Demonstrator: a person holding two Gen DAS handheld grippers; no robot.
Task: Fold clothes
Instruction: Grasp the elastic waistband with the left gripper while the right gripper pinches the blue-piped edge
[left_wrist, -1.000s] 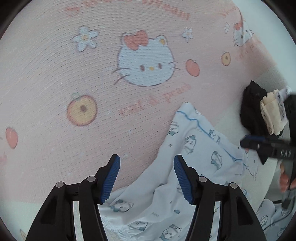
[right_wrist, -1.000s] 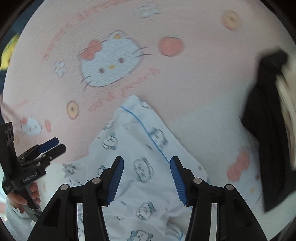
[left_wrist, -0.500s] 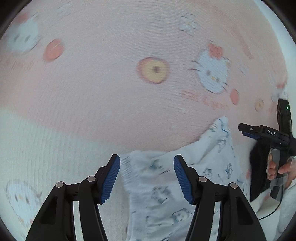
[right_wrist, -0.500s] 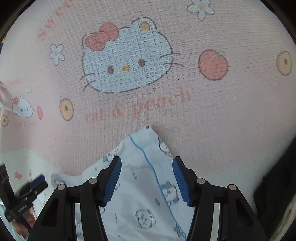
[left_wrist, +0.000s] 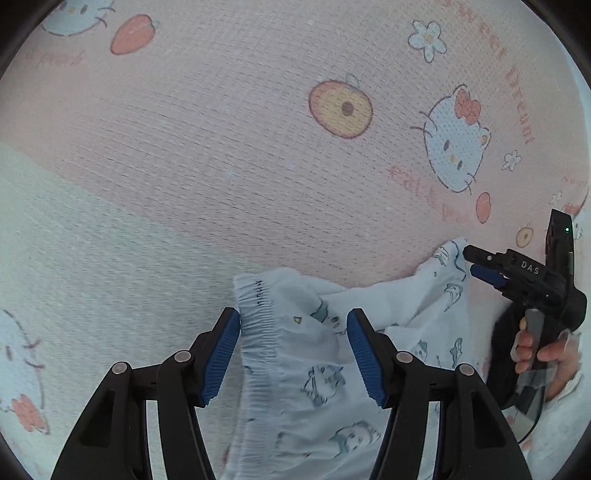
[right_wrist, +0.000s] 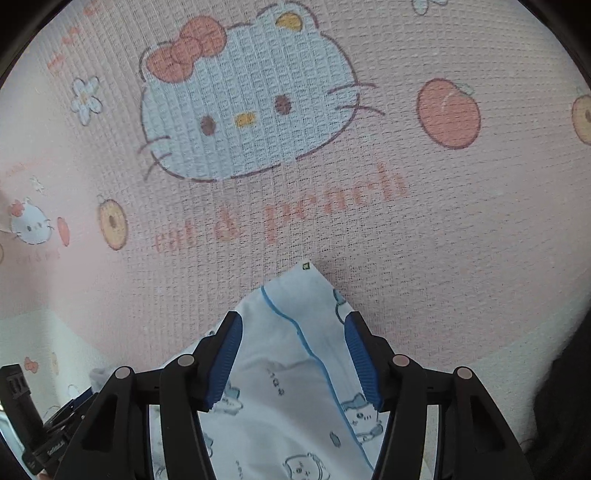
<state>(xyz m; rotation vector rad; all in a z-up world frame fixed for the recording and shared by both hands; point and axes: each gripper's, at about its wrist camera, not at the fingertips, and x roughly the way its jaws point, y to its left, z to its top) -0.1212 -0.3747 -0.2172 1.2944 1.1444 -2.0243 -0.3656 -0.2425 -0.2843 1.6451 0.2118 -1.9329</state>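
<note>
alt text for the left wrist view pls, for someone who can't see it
The left gripper hangs open over the gathered elastic edge of a pale blue cartoon-print garment, its blue pads on either side of the cloth without pinching it. The garment lies on a pink cat-and-peach blanket; at right, a hand holds the right gripper at the garment's far corner.
</note>
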